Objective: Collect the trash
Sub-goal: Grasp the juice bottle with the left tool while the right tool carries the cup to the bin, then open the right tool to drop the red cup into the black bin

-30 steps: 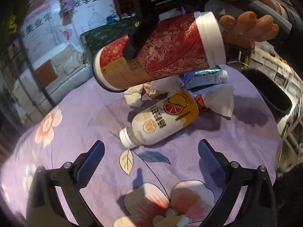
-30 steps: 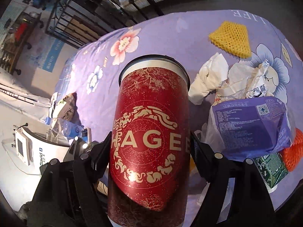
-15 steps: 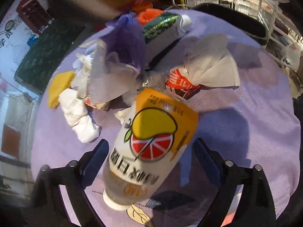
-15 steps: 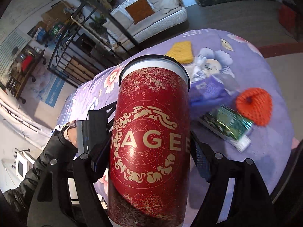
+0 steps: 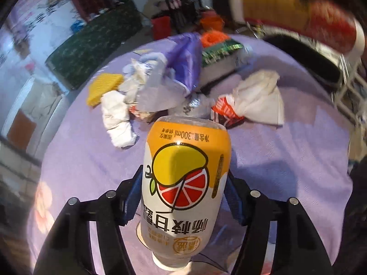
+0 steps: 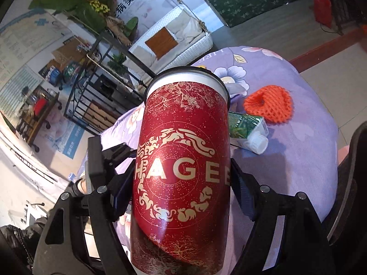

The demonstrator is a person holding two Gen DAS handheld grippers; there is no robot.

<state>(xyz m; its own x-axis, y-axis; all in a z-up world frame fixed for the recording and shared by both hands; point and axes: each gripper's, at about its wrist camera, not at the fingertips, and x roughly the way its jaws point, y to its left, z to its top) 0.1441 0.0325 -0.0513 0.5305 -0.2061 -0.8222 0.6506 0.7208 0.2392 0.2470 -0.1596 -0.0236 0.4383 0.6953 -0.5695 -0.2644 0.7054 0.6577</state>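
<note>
My left gripper (image 5: pixel 182 194) is shut on a white and orange juice bottle (image 5: pixel 183 183), cap toward the camera, over the purple flowered tablecloth (image 5: pixel 286 160). My right gripper (image 6: pixel 181 178) is shut on a tall red paper cup (image 6: pixel 183 171) with gold print and holds it above the table; the cup also shows blurred at the top right of the left wrist view (image 5: pixel 298 16). Behind the bottle lie crumpled white tissues (image 5: pixel 117 119), a purple plastic bag (image 5: pixel 183 68), a red and white wrapper (image 5: pixel 247 100), a yellow foam net (image 5: pixel 103 87), an orange foam net (image 6: pixel 268 103) and a green carton (image 6: pixel 247 130).
A black bin (image 5: pixel 305 57) stands past the table's far right edge under the red cup. The bin's rim (image 6: pixel 348 183) shows at the right in the right wrist view. A white sofa (image 6: pixel 174 41) and metal racks (image 6: pixel 96 105) stand beyond the table.
My left gripper moved in over the juice bottle and closed on it. My right gripper carried the red cup to the right, toward the black bin.
</note>
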